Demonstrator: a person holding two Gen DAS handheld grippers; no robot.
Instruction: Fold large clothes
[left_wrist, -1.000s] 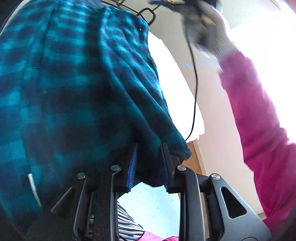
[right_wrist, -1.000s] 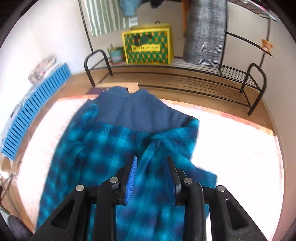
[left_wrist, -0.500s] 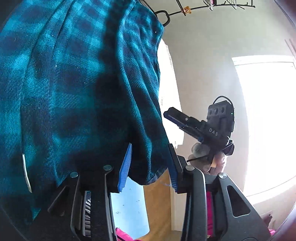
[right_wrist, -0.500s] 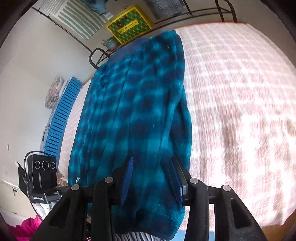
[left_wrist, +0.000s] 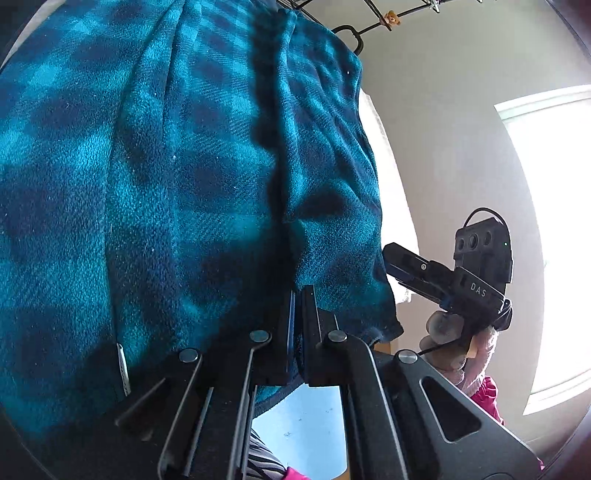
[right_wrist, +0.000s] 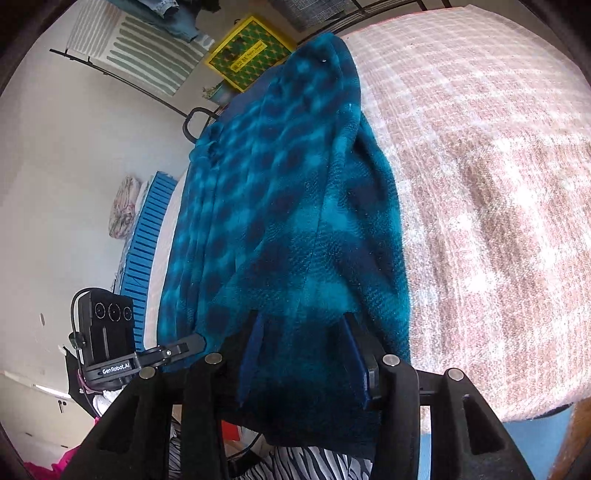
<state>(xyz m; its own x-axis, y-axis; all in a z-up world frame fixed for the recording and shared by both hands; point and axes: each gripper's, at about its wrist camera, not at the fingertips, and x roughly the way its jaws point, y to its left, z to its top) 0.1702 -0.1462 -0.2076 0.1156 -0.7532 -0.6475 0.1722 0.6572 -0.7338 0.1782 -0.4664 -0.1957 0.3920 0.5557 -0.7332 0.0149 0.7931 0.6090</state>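
Item: teal-and-navy checked fleece garment, large, soft pile. It lies lengthwise along the left part of a pink-and-white woven checked bed cover, its near hem hanging over the near edge of the bed. In the left wrist view the same fleece fills most of the frame, with a small white label at its lower edge.

Left tool: black frame, blue pads. Fingers drawn nearly together, clamped on a fold of the near hem; only a thin strip of cloth shows between them. Half a second ago the same fingers stood well apart with the cloth loose between them.

Right tool: black frame, blue pads. Fingers held wide apart, with the hem lying between and over them; cloth touches both pads, but no squeeze is evident. Spacing matches that of half a second ago, and the view has changed little.

Each tool appears in the other's view: the right one just beside the garment's right edge, the left one at its left edge. A gloved hand with a pink sleeve grips the right tool.

Surroundings: black metal clothes rack beyond the bed; yellow-and-green patterned box; striped cloth hanging on the wall; blue slatted panel at left; bright window.
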